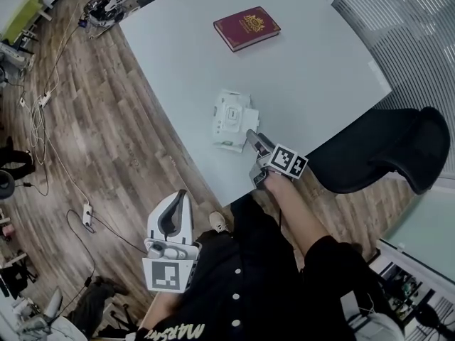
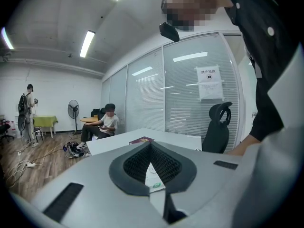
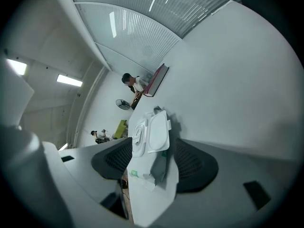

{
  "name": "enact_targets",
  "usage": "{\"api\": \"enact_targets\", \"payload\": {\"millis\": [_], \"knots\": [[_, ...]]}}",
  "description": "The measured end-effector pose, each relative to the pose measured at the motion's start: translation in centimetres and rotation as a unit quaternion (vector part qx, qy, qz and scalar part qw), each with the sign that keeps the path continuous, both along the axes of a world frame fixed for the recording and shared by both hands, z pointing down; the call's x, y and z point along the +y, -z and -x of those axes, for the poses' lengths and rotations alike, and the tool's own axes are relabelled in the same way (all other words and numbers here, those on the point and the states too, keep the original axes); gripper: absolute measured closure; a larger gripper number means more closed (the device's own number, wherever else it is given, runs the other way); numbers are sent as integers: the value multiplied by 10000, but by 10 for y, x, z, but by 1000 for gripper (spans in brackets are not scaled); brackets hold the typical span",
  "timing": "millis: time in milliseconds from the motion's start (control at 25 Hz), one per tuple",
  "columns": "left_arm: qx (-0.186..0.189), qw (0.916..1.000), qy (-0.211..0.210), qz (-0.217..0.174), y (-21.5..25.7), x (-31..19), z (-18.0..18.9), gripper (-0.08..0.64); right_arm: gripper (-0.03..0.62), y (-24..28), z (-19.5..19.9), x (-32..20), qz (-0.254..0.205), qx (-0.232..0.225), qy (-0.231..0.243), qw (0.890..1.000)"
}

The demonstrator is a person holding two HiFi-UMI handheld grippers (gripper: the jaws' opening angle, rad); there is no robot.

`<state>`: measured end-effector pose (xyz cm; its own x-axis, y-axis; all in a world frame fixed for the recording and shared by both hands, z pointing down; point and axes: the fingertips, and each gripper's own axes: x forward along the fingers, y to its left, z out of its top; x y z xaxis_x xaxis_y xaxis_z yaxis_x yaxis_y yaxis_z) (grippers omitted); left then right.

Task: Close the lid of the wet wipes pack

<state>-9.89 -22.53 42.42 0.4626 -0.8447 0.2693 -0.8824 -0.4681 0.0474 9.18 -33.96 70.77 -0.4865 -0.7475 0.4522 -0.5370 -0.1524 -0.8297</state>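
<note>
Head view first: the wet wipes pack (image 1: 229, 123) lies flat at the middle of the white bench (image 1: 320, 69), near its lower edge. A red book (image 1: 247, 27) sits well apart at the upper centre, and a black office chair (image 1: 384, 148) is at the right. The right tool (image 1: 253, 139) points up-left with its tips just beside the pack's lower right end. The left tool (image 1: 178, 199) hangs off the bench at the lower left, close to the person's body (out of the play, I'd say).

Left gripper view: the left tool (image 2: 151, 144) has its pads drawn together at the tips, and nothing is gripped. Through the slit behind them the pack (image 2: 156, 175) shows far off on the bench, with the book (image 2: 141, 140) beyond it.

Right gripper view: the right tool (image 3: 152, 145) is released, with its jaws spread wide. The pack's crimped near end (image 3: 156, 165) lies in the gap, and neither pad is pressing on it. The lid (image 3: 157, 129) is swung right over and lies flat beside the dispensing frame (image 3: 137, 136), so it is plainly open.

My read is that nothing of the closing is done yet. The approach looks made, and flipping the lid back over the frame and pressing it home is all left to do.
</note>
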Motion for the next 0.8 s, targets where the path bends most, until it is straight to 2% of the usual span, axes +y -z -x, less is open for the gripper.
{"api": "enact_targets", "payload": {"millis": [160, 400, 560, 680, 800], "knots": [[-50, 10000, -5, -79, 0, -5, 0, 554, 318, -6, 1, -4, 125, -71, -2, 9999], [-76, 9997, -5, -222, 3, -14, 2, 554, 323, 3, 5, -9, 25, -286, 51, 9996], [-17, 9998, 19, -219, 4, -14, 1, 554, 456, 14, -4, -6, -155, -106, -15, 9998], [6, 9999, 143, 74, -4, -11, 4, 554, 500, 25, -3, -7, -359, -42, 64, 9993], [-43, 9999, 129, 3, -2, -12, 4, 554, 524, 39, 3, -15, -617, 45, 172, 9979]]}}
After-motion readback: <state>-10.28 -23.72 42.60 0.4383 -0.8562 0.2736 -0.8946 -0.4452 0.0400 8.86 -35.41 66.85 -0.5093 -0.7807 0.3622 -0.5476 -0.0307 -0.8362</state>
